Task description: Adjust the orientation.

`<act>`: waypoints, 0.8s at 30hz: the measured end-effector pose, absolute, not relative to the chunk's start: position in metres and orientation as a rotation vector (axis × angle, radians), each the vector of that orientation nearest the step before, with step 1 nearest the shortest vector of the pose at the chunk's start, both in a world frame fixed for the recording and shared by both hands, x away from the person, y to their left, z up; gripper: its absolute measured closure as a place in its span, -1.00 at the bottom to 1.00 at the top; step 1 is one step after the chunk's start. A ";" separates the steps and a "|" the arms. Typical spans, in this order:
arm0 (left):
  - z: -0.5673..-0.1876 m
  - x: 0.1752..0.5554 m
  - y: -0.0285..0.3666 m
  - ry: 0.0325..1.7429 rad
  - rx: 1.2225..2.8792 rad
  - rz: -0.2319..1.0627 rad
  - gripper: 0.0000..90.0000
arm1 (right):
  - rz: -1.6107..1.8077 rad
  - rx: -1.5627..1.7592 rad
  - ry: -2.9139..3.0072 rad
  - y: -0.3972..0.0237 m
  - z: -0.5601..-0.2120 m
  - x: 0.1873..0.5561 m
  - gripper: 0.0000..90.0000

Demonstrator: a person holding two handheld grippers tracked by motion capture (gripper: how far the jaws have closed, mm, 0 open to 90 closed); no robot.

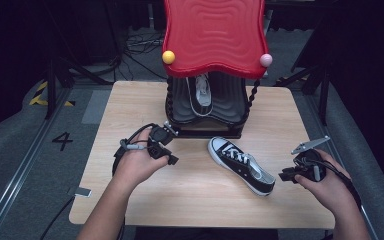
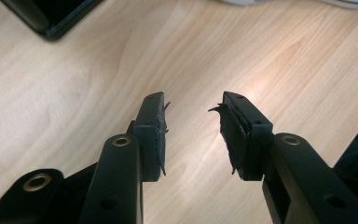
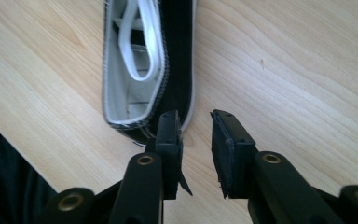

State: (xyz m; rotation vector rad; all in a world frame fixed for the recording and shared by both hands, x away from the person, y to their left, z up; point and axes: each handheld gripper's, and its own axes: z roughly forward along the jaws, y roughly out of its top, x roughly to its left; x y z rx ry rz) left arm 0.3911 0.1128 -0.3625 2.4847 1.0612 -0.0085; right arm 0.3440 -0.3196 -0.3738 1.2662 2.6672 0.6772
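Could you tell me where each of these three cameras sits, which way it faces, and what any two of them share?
High view: above the person's side, looking forward and down on the table, rack and sneaker; forearms, left gripper and right gripper enter from below.
Left gripper view: on the left gripper, facing bare tabletop; its parted jaws rise from below.
Right gripper view: on the right gripper, facing the sneaker's heel opening; jaws parted.
Shared: high and right gripper views both show the sneaker.
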 end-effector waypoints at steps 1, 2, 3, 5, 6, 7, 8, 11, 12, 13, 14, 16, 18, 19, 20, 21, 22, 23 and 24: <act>-0.364 0.390 0.114 1.073 2.503 -0.016 0.33 | 0.680 1.252 2.671 -0.318 -0.371 0.342 0.63; -0.366 0.389 0.117 1.091 2.510 -0.039 0.29 | 0.684 1.236 2.675 -0.316 -0.369 0.341 0.62; -0.368 0.388 0.120 1.109 2.505 -0.053 0.28 | 0.682 1.222 2.683 -0.314 -0.366 0.339 0.60; -0.371 0.387 0.122 1.122 2.499 -0.065 0.26 | 0.672 1.204 2.692 -0.312 -0.364 0.337 0.60; -0.373 0.387 0.125 1.137 2.495 -0.075 0.25 | 0.659 1.163 2.731 -0.307 -0.362 0.334 0.60; -0.376 0.386 0.130 1.159 2.490 -0.075 0.25 | 0.663 1.144 2.747 -0.305 -0.361 0.333 0.59; -0.377 0.385 0.132 1.159 2.491 -0.073 0.24 | 0.662 1.127 2.762 -0.302 -0.361 0.333 0.58; -0.380 0.384 0.138 1.187 2.480 -0.086 0.23 | 0.669 1.078 2.793 -0.294 -0.362 0.333 0.55; -0.380 0.384 0.140 1.186 2.479 -0.086 0.21 | 0.676 1.064 2.800 -0.291 -0.363 0.334 0.53; -0.381 0.383 0.141 1.192 2.474 -0.084 0.21 | 0.682 1.058 2.809 -0.287 -0.364 0.335 0.53; -0.381 0.383 0.142 1.196 2.473 -0.082 0.20 | 0.685 1.048 2.817 -0.284 -0.366 0.336 0.54; -0.382 0.382 0.144 1.204 2.471 -0.079 0.20 | 0.679 1.027 2.838 -0.278 -0.371 0.339 0.54; -0.383 0.381 0.145 1.210 2.467 -0.085 0.20 | 0.657 1.016 2.858 -0.273 -0.377 0.343 0.55; -0.383 0.380 0.146 1.213 2.468 -0.087 0.20 | 0.644 1.012 2.870 -0.271 -0.380 0.344 0.57; -0.383 0.379 0.147 1.218 2.464 -0.087 0.20 | 0.630 1.013 2.880 -0.270 -0.382 0.346 0.58; -0.383 0.379 0.148 1.218 2.467 -0.088 0.20 | 0.621 1.013 2.885 -0.269 -0.384 0.347 0.61; -0.383 0.378 0.149 1.221 2.463 -0.091 0.20 | 0.603 1.014 2.891 -0.268 -0.387 0.348 0.65; -0.384 0.378 0.149 1.225 2.464 -0.091 0.20 | 0.595 1.014 2.900 -0.268 -0.388 0.349 0.70; -0.384 0.377 0.150 1.225 2.465 -0.091 0.20 | 0.591 1.011 2.911 -0.267 -0.389 0.350 0.78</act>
